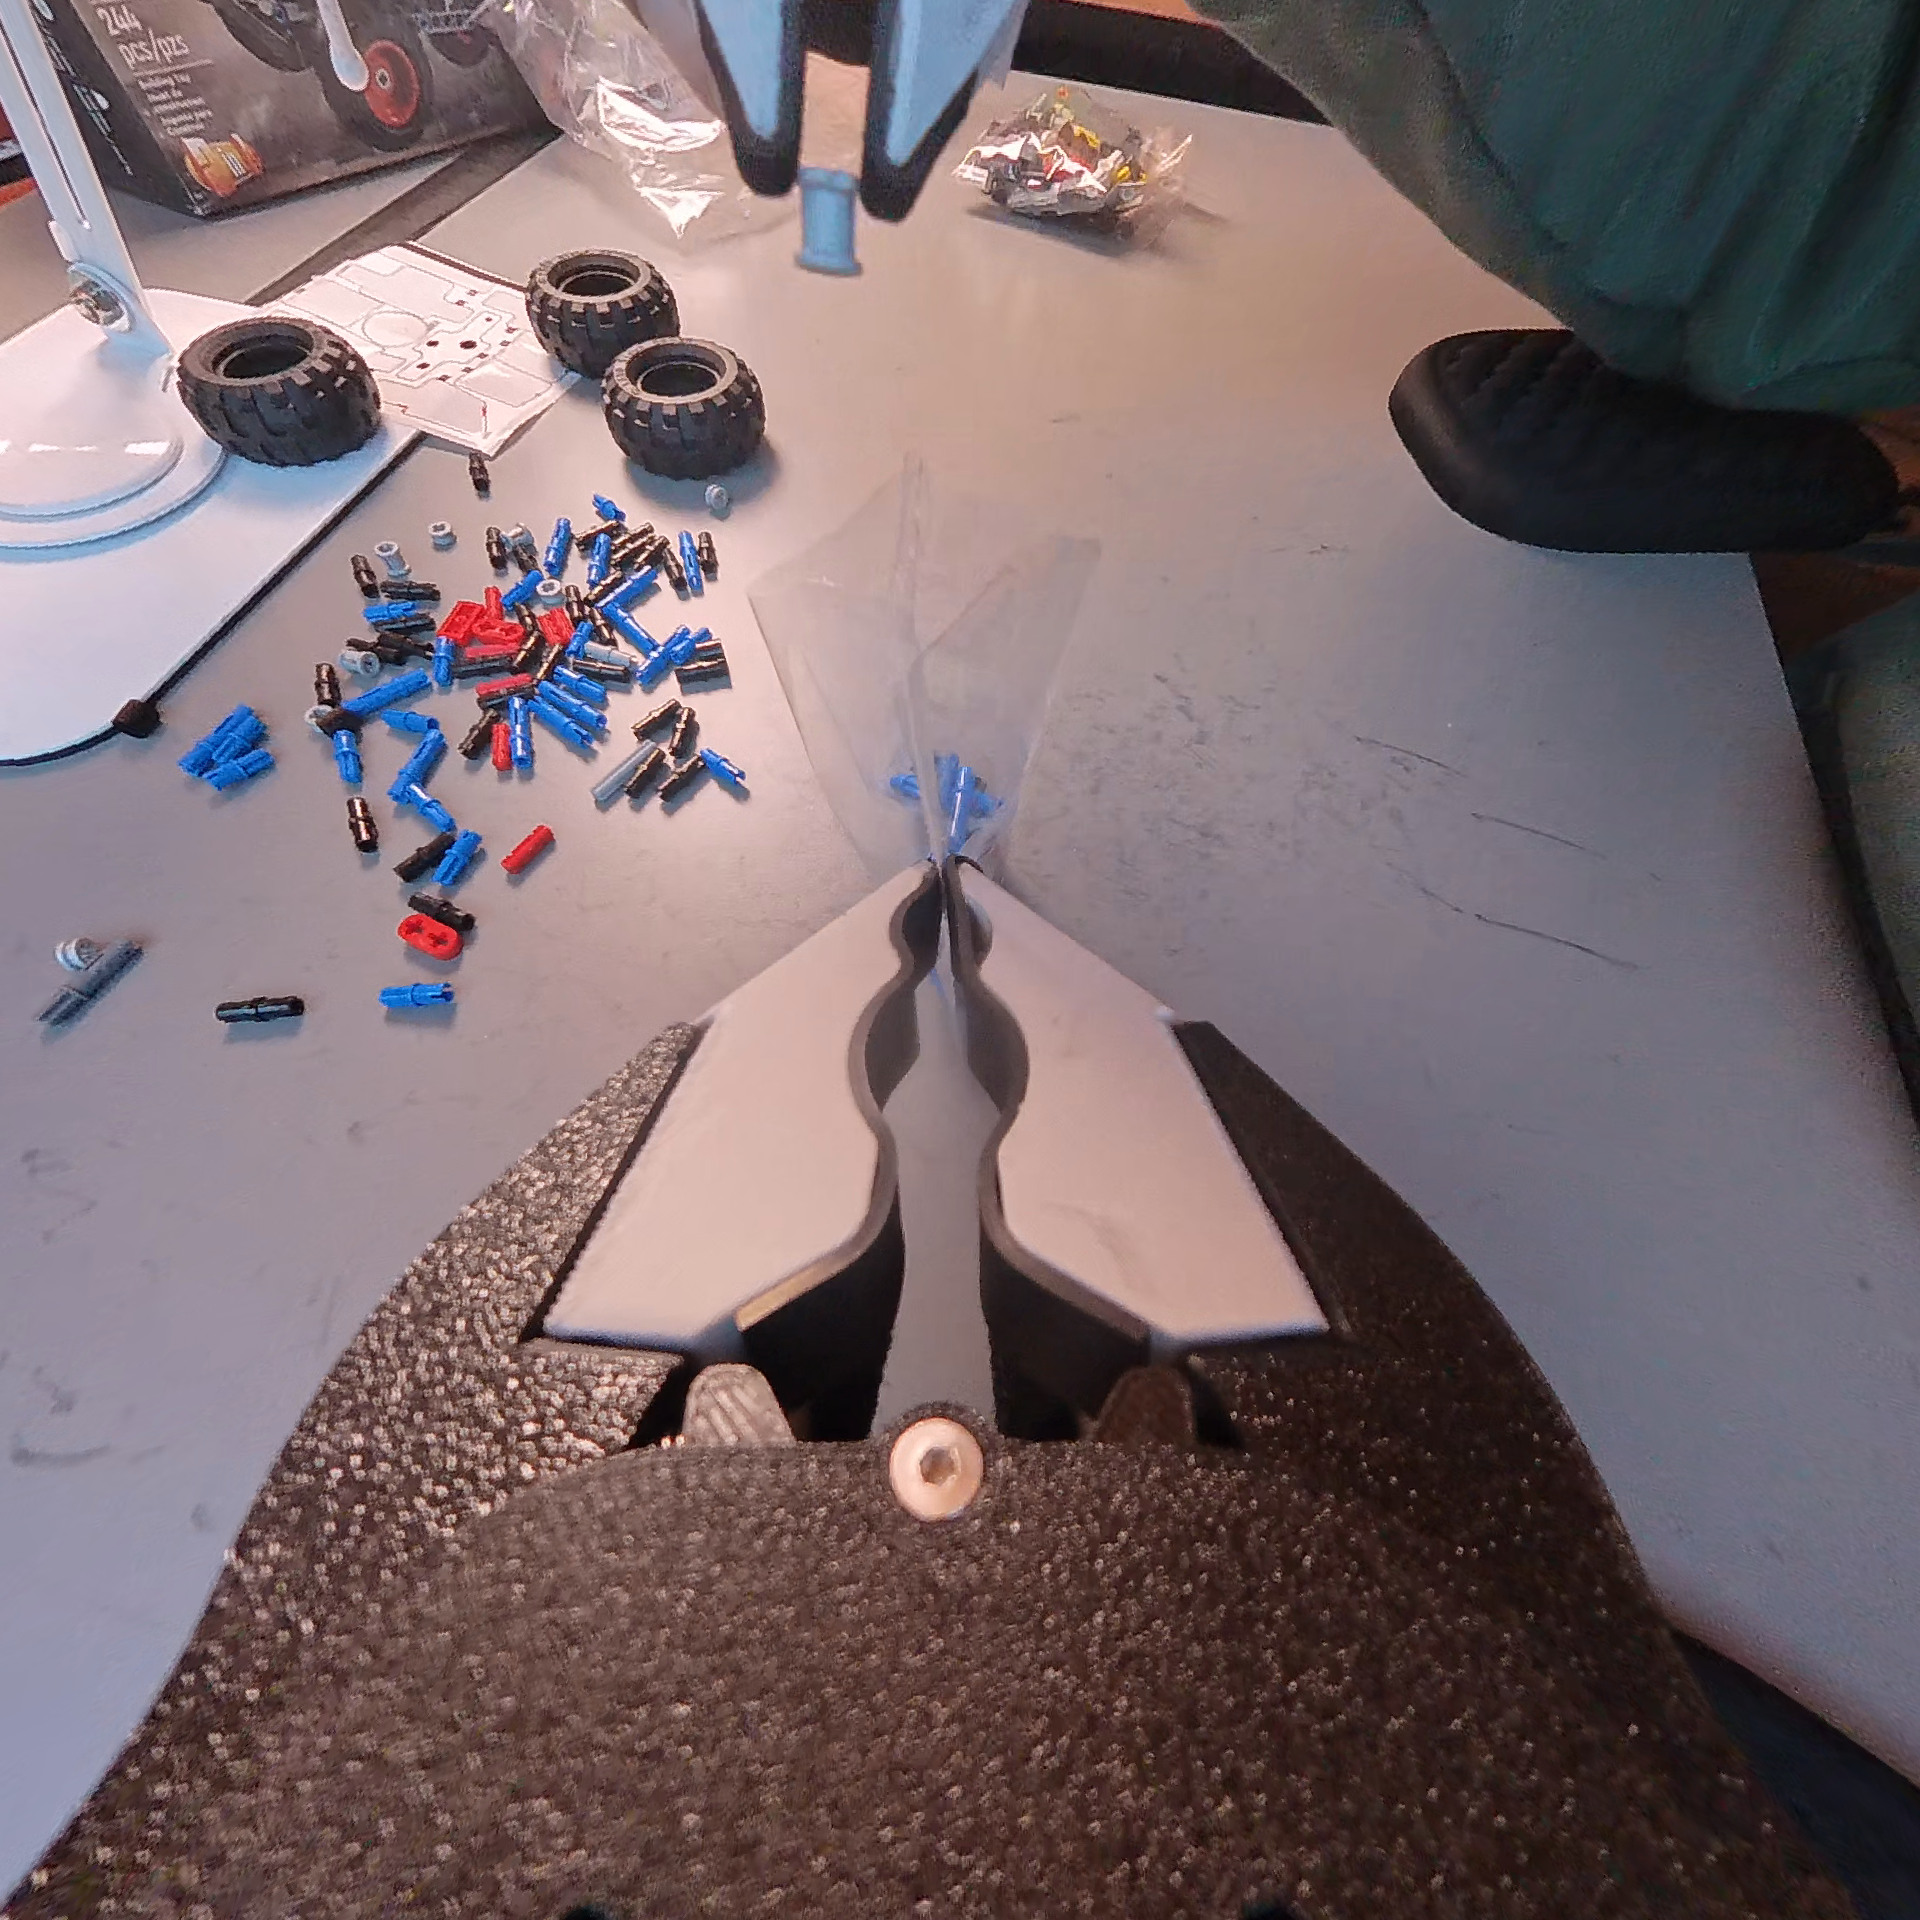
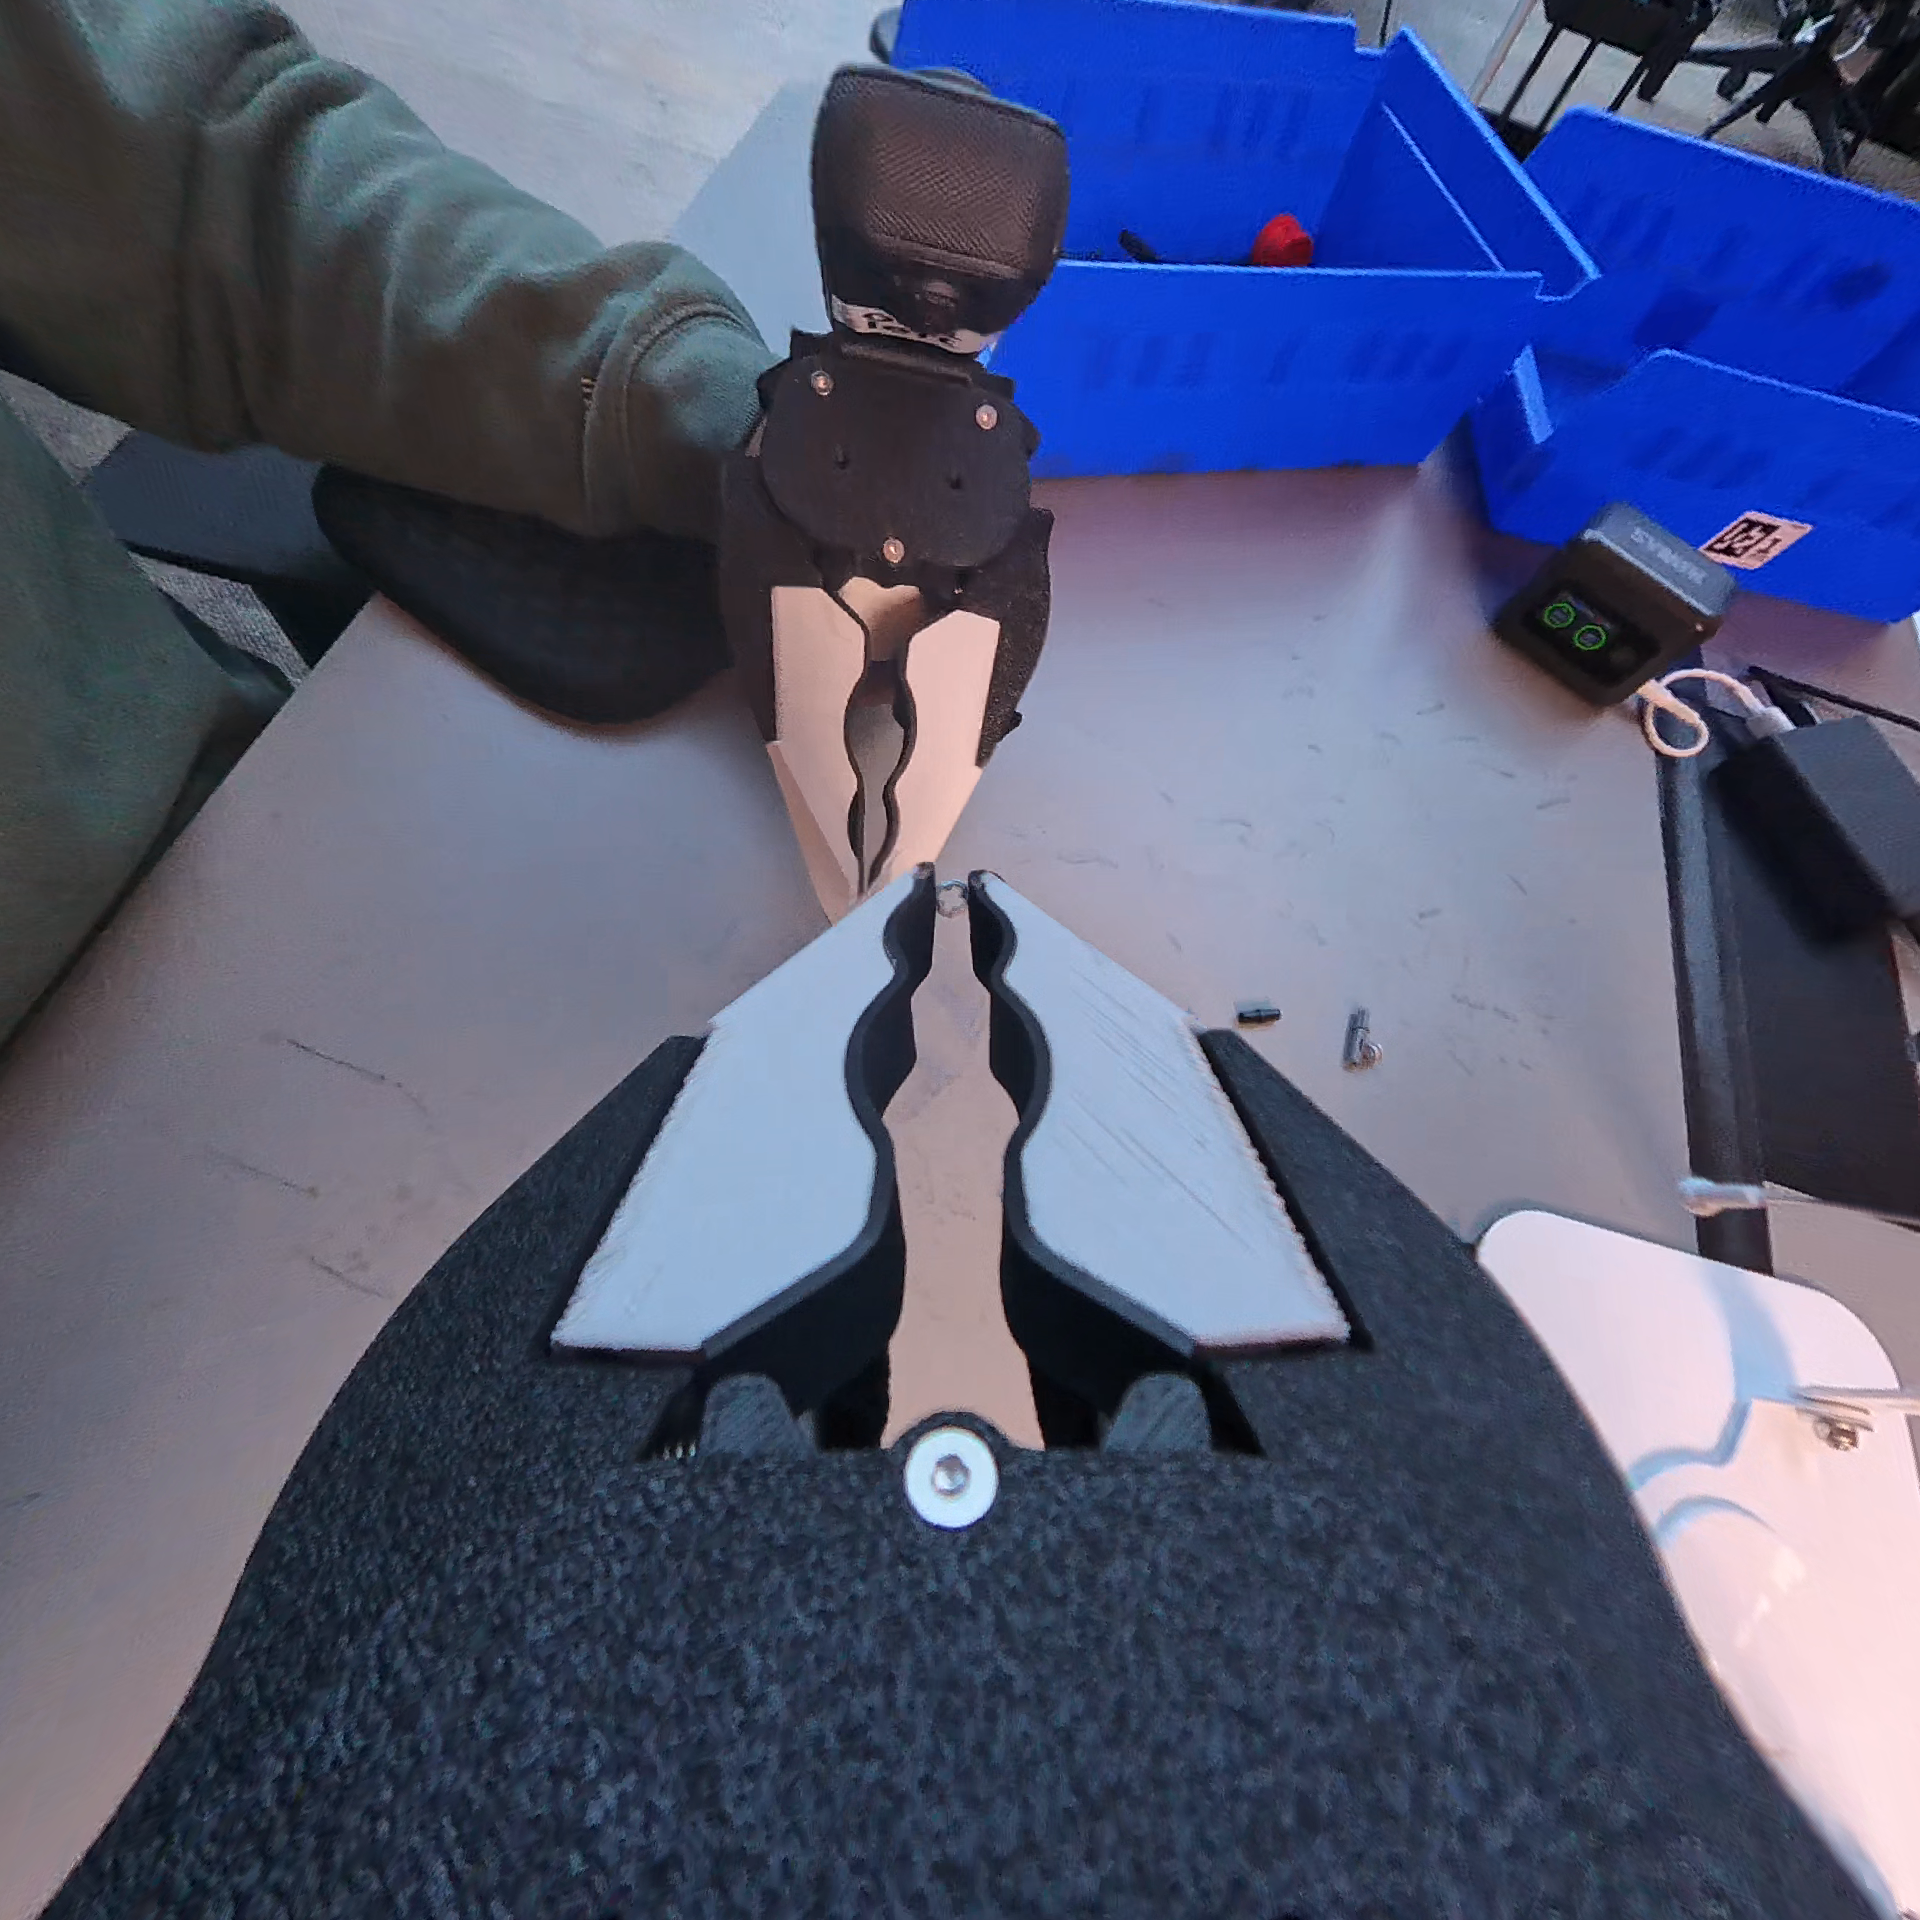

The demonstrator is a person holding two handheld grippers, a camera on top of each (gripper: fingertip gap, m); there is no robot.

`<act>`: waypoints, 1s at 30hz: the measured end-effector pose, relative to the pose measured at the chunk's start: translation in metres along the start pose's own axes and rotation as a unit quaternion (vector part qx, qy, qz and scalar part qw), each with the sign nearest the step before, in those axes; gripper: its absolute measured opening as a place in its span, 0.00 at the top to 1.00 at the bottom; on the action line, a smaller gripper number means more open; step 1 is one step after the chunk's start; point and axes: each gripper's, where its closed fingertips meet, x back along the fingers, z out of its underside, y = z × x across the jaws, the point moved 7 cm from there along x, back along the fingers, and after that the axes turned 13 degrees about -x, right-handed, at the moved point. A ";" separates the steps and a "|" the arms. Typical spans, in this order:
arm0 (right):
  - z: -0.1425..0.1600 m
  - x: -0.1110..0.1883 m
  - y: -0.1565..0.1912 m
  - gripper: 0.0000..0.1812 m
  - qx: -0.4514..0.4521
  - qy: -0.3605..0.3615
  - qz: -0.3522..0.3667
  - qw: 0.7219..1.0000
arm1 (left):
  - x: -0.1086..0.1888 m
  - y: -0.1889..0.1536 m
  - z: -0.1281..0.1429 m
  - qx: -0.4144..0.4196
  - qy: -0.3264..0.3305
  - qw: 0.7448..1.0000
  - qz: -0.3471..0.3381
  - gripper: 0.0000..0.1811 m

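My left gripper (image 1: 943, 868) is shut on the neck of a clear plastic bag (image 1: 925, 634) that holds a few blue pins (image 1: 951, 784); the bag's open end fans out above the grey table (image 1: 1299, 748). My right gripper (image 1: 831, 171) reaches in from the top of the left wrist view, shut on a small light-blue pin (image 1: 829, 223) held upright above the table. In the right wrist view the right gripper (image 2: 948, 885) pinches that pin (image 2: 948, 900), seen end-on. The left gripper (image 2: 862, 883) faces it, tips almost touching.
A pile of blue, black and red pins (image 1: 540, 644) lies left of the bag, with three black tyres (image 1: 681, 405), a sticker sheet (image 1: 436, 343), a white stand base (image 1: 83, 457) and a box (image 1: 260, 94). A sealed parts bag (image 1: 1070, 156) lies far. Blue bins (image 2: 1247, 343) stand behind. The gap from one gripper's tips to the other's is roughly 10 cm.
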 end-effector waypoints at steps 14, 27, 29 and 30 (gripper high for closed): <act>0.011 -0.003 -0.004 0.93 -0.018 0.017 -0.004 1.000 | 0.000 0.000 0.000 0.003 -0.002 1.000 0.003 1.00; 0.118 -0.043 -0.050 0.90 -0.103 0.150 0.047 0.982 | 0.001 0.000 0.000 0.003 -0.002 1.000 0.007 1.00; 0.122 -0.046 -0.051 0.90 -0.101 0.157 0.052 0.981 | 0.001 0.000 0.001 0.004 -0.003 1.000 0.008 1.00; 0.121 -0.046 -0.051 0.90 -0.101 0.153 0.051 0.982 | 0.001 0.000 0.001 0.005 -0.003 1.000 0.008 1.00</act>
